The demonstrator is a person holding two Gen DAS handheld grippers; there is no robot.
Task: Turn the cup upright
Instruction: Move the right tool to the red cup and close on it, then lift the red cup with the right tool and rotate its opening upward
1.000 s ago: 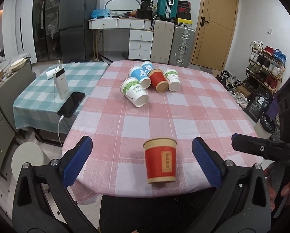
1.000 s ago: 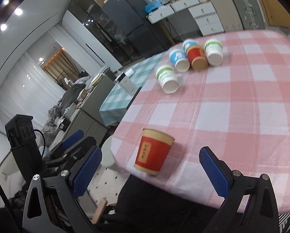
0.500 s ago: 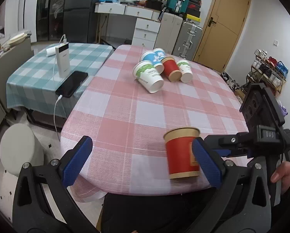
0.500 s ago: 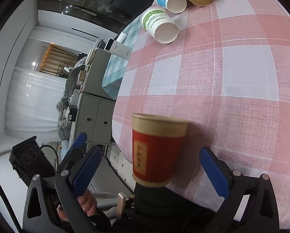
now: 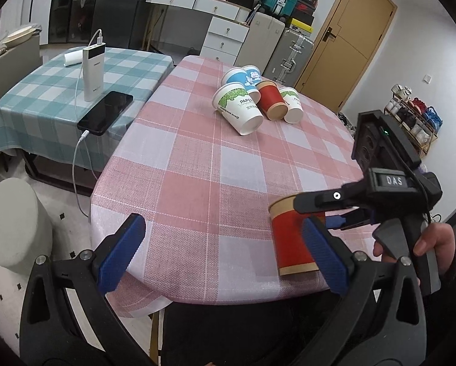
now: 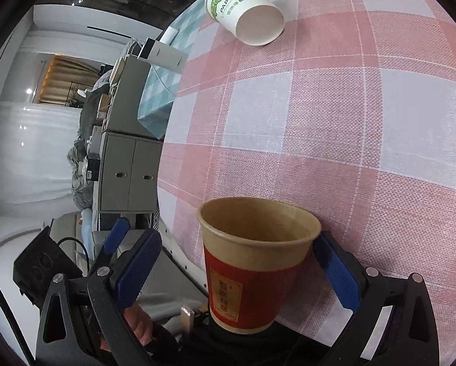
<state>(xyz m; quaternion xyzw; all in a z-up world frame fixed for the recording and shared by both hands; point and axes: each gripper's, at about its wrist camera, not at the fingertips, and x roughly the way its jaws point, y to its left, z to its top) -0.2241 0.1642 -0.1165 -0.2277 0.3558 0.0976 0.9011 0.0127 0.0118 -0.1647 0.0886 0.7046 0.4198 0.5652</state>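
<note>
A red paper cup with a brown rim stands upright, mouth up, near the front edge of the pink checked table. My right gripper is open and straddles it: the right pad lies close beside the cup, while the left pad stands well clear. In the left wrist view the red cup sits just behind my right fingertip. The left gripper is open with only tablecloth between its fingers. The right gripper reaches in from the right, held by a hand.
Several paper cups lie on their sides at the far middle of the table, the green-printed cup nearest. A teal checked side table on the left carries a phone and a power bank. A stool stands at the lower left.
The right gripper has moved in until the red cup stands between its open fingers. The left gripper has swung left, so the cup now lies at its right finger.
</note>
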